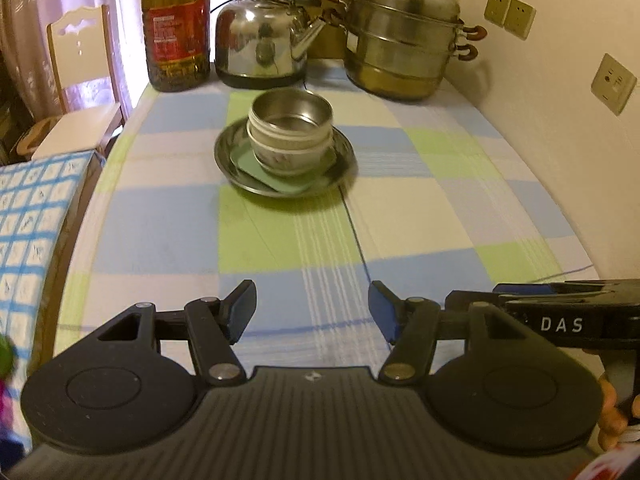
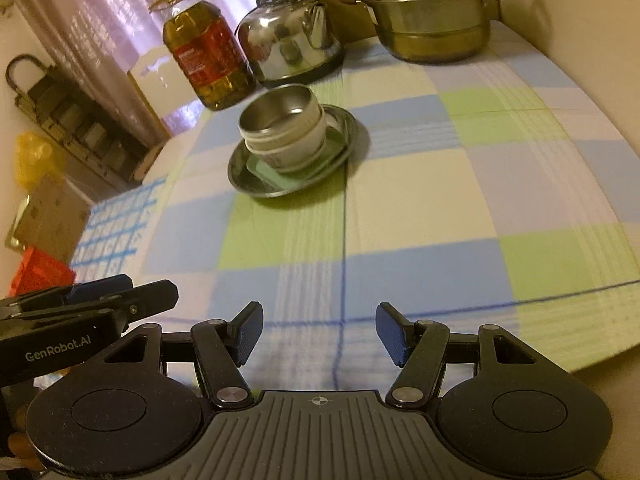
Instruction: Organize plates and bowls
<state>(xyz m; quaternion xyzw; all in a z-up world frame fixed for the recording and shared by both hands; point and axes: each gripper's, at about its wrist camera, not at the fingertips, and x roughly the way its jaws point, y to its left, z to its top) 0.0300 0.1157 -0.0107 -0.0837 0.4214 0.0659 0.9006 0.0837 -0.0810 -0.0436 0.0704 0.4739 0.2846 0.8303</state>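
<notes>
A stack stands on the checked tablecloth: a round steel plate [image 1: 344, 152] at the bottom, a pale green square plate [image 1: 244, 162] on it, a white bowl [image 1: 288, 160] on that, and a steel bowl [image 1: 292, 114] on top. The stack also shows in the right wrist view, with steel plate [image 2: 240, 176], green plate [image 2: 264, 172], white bowl [image 2: 296, 156] and steel bowl [image 2: 280, 114]. My left gripper [image 1: 314, 310] is open and empty, well short of the stack. My right gripper [image 2: 320, 332] is open and empty, beside the left one [image 2: 80, 312].
At the back of the table stand an oil bottle [image 1: 176, 28], a steel kettle [image 1: 264, 40] and a tiered steamer pot [image 1: 404, 36]. A wall with sockets [image 1: 612, 84] runs along the right. A white chair [image 1: 80, 80] and a blue-checked surface [image 1: 32, 208] lie left.
</notes>
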